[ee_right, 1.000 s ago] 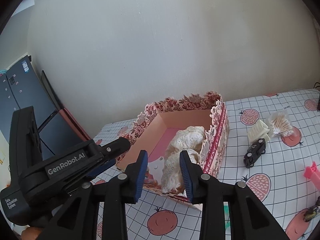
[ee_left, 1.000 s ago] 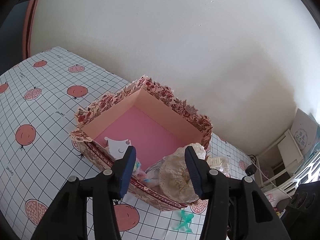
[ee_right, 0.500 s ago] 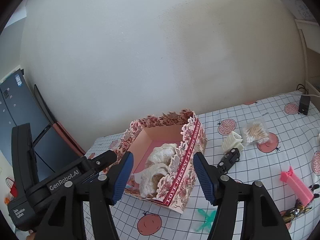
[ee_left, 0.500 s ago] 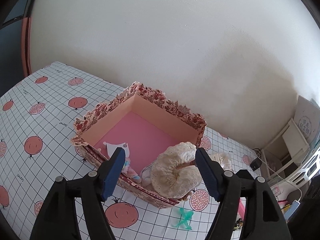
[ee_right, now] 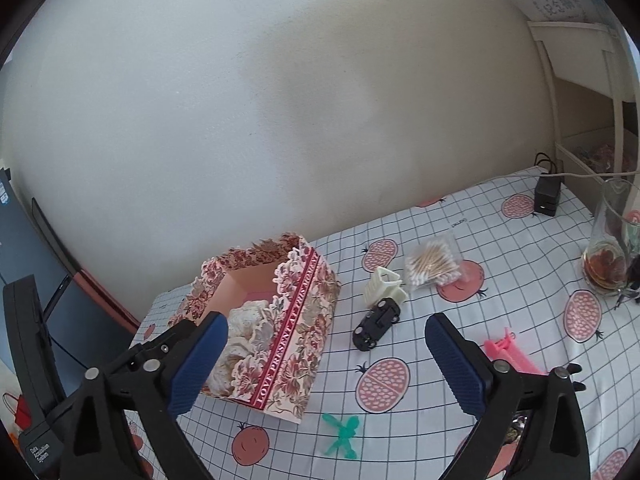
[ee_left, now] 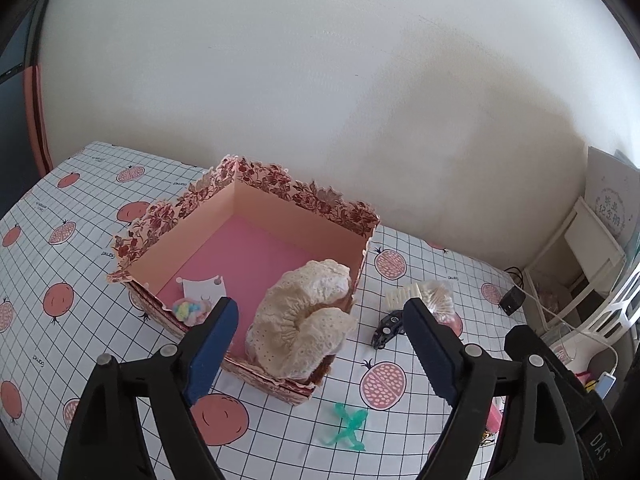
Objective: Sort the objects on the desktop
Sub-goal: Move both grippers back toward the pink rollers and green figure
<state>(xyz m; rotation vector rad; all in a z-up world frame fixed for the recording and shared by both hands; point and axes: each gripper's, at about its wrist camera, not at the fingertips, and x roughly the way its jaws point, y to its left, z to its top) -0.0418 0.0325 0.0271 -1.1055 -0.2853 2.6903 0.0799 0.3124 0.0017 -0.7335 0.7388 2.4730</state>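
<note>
A floral open box (ee_left: 256, 184) (ee_right: 296, 344) with a pink floor stands on the checked cloth. A cream lace fabric piece (ee_left: 308, 324) (ee_right: 244, 328) lies in its near corner, draped on the rim. A pastel pom-pom (ee_left: 188, 310) and a white card (ee_left: 204, 286) lie inside too. My left gripper (ee_left: 320, 344) is open and empty above the box's near corner. My right gripper (ee_right: 326, 356) is open and empty, raised above the box's right side. A black toy car (ee_right: 376, 322) (ee_left: 388, 326), a cream hair claw (ee_right: 384, 284), a bag of cotton swabs (ee_right: 432, 266), a green clip (ee_right: 342, 434) (ee_left: 350, 426) and a pink comb (ee_right: 512, 354) lie on the cloth.
A glass (ee_right: 610, 240) with amber liquid stands at the far right. A black charger (ee_right: 546, 196) with a cable sits by the wall. A white shelf (ee_left: 592, 240) stands beyond the table's right end. The wall runs close behind the box.
Both grippers have opened wide and pulled back and up from the box. The lace fabric has been let go and now rests in the box's near corner.
</note>
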